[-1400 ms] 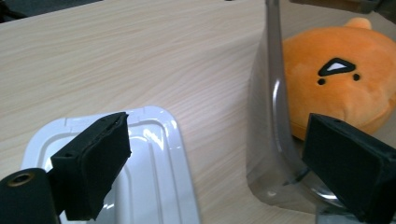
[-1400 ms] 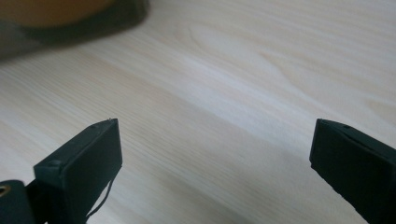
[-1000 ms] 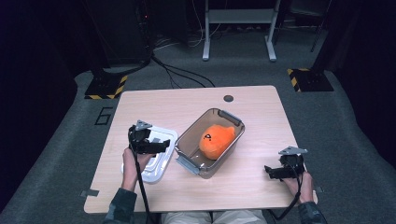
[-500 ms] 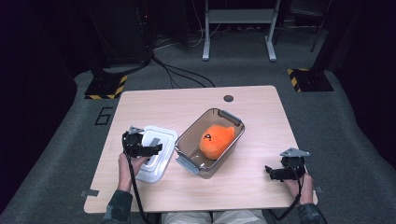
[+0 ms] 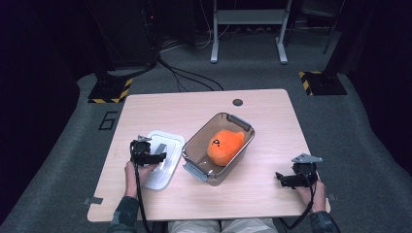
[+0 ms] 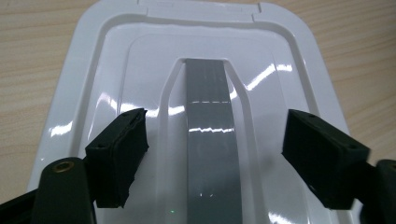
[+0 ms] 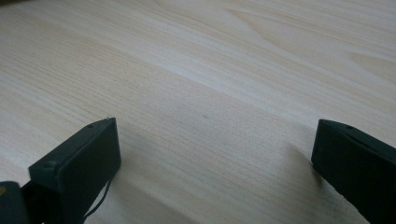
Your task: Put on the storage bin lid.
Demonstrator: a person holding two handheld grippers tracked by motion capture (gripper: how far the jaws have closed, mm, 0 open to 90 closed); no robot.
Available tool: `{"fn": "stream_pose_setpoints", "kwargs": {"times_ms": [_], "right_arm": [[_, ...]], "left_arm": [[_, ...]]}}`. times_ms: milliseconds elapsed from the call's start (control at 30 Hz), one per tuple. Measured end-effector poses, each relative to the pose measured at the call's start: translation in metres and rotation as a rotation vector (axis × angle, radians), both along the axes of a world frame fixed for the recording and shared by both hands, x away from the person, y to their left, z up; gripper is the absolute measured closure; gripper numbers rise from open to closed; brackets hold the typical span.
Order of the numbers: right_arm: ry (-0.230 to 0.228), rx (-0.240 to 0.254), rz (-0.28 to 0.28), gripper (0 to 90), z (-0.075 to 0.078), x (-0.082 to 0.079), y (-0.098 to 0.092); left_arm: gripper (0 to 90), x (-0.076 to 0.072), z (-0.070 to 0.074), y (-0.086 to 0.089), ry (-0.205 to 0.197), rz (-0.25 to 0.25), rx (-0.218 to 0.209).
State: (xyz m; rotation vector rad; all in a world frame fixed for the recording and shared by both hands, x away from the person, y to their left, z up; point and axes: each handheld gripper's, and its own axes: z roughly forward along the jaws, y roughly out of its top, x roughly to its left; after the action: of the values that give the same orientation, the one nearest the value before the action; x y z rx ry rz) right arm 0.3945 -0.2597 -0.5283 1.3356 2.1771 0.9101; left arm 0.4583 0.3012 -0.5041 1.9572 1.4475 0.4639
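Note:
A white lid (image 5: 170, 141) with a grey handle strip lies flat on the table, left of a clear container (image 5: 197, 145) holding an orange plush toy (image 5: 224, 144). My left gripper (image 5: 158, 158) hovers low over the lid (image 6: 116, 84). Its jaws straddle the grey handle (image 6: 208, 102), a gap showing on each side, and they have just been closing. The left gripper (image 6: 212, 158) counts as open, its pads off the handle. My right gripper (image 5: 282, 178) rests at the table's front right, open (image 7: 215, 154) over bare wood.
The wooden table (image 5: 194, 107) has a small dark round hole (image 5: 237, 102) near its far edge. Cables, black stands with yellow-striped bases and a metal frame stand on the grey floor beyond. Grey clips sit at the container's two short ends.
My left gripper has come down and slightly toward the person, onto the lid, and its jaws stand narrower. The right gripper, container and toy have not moved.

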Motion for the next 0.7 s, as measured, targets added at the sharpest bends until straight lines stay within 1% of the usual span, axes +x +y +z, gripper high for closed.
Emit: {"fn": "stream_pose_setpoints", "kwargs": {"times_ms": [33,67,133,167,233,333,367,400,433,467,533,633,667,700], "right_arm": [[0.001,0.001,0.0,0.5,0.0,0.0,0.0],[0.0,0.001,0.001,0.7,0.0,0.0,0.0],[0.0,0.001,0.002,0.8,0.0,0.0,0.0],[0.003,0.004,0.003,0.8,0.0,0.0,0.0],[0.002,0.003,0.004,0.8,0.0,0.0,0.0],[0.0,0.002,0.003,0.8,0.0,0.0,0.0],[0.002,0.003,0.004,0.8,0.0,0.0,0.0],[0.0,0.001,0.003,0.8,0.0,0.0,0.0],[0.001,0.003,0.004,0.8,0.0,0.0,0.0],[0.002,0.004,0.004,0.8,0.0,0.0,0.0],[0.002,0.004,0.003,0.8,0.0,0.0,0.0],[0.002,0.005,0.003,0.8,0.0,0.0,0.0],[0.004,0.005,0.003,0.8,0.0,0.0,0.0],[0.004,0.005,0.003,0.8,0.0,0.0,0.0]], "left_arm": [[29.9,-0.001,0.0,0.0,-0.008,0.008,0.001],[32.2,-0.001,0.0,0.001,-0.014,0.012,0.003],[39.4,-0.002,0.001,0.002,-0.009,0.022,0.032],[41.7,-0.002,0.001,0.001,-0.011,0.03,0.039],[44.5,-0.003,0.001,-0.002,-0.019,0.028,0.068],[49.2,-0.006,0.0,-0.008,-0.034,0.02,0.137],[50.7,-0.007,0.001,-0.009,-0.035,0.015,0.152],[53.1,-0.008,0.0,-0.011,-0.035,0.006,0.151],[59.0,-0.008,0.0,-0.011,-0.036,-0.001,0.134],[60.2,-0.009,-0.001,-0.012,-0.055,-0.005,0.143],[64.9,-0.011,-0.002,-0.013,-0.06,-0.013,0.143],[65.5,-0.011,-0.003,-0.013,-0.062,-0.005,0.133],[65.7,-0.011,-0.003,-0.01,-0.058,0.005,0.1],[65.8,-0.011,-0.004,-0.009,-0.06,0.011,0.09]]}}
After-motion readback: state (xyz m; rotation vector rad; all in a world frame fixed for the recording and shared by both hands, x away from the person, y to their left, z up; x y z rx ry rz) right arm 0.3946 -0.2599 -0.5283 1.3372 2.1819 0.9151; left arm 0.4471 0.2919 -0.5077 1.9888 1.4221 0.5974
